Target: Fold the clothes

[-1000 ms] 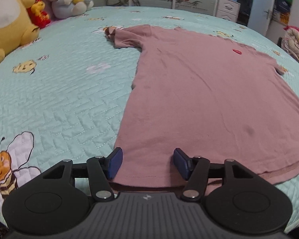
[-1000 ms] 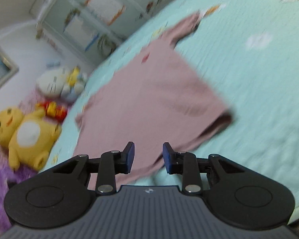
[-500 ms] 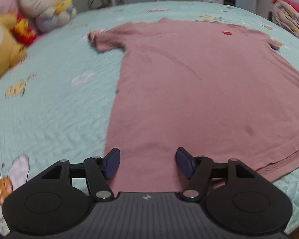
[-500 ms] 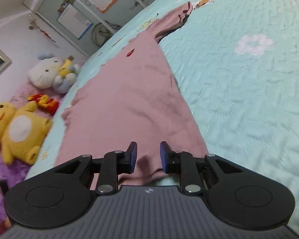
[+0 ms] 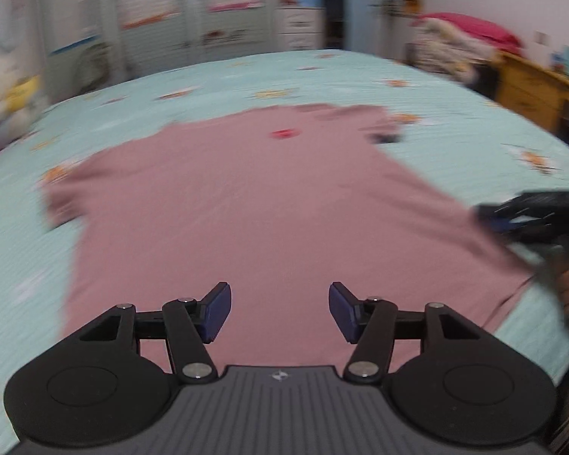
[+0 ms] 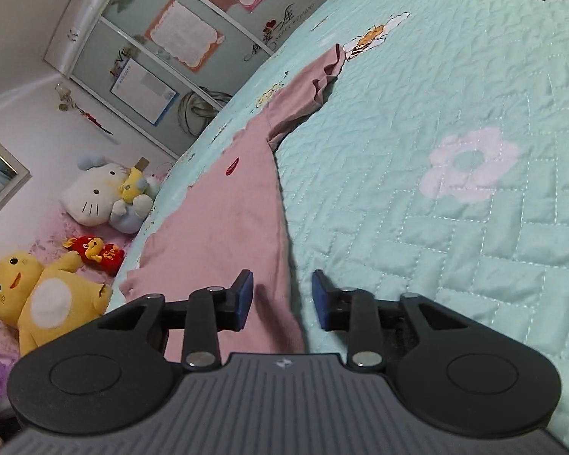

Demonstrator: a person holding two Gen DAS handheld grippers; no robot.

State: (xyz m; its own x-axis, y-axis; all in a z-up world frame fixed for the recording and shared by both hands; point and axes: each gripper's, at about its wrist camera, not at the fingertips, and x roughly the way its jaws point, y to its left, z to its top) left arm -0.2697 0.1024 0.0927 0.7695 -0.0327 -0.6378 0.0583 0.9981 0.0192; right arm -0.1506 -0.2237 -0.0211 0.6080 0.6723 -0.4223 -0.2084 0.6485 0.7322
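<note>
Glass cabinet door lettering reads "LOVE" and "SWEET WEDDING"

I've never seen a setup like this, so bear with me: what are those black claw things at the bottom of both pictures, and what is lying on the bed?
Each is a hand-held gripper with a camera behind its two fingers; a person holds one in each hand. One picture looks out over the left gripper, the other over the right gripper. A pink T-shirt lies spread flat on a quilted mint bedspread. Neither gripper holds anything: both stand open over the shirt's near edge, the right one's jaws having just been closing. Plush toys sit beside the bed.
</note>
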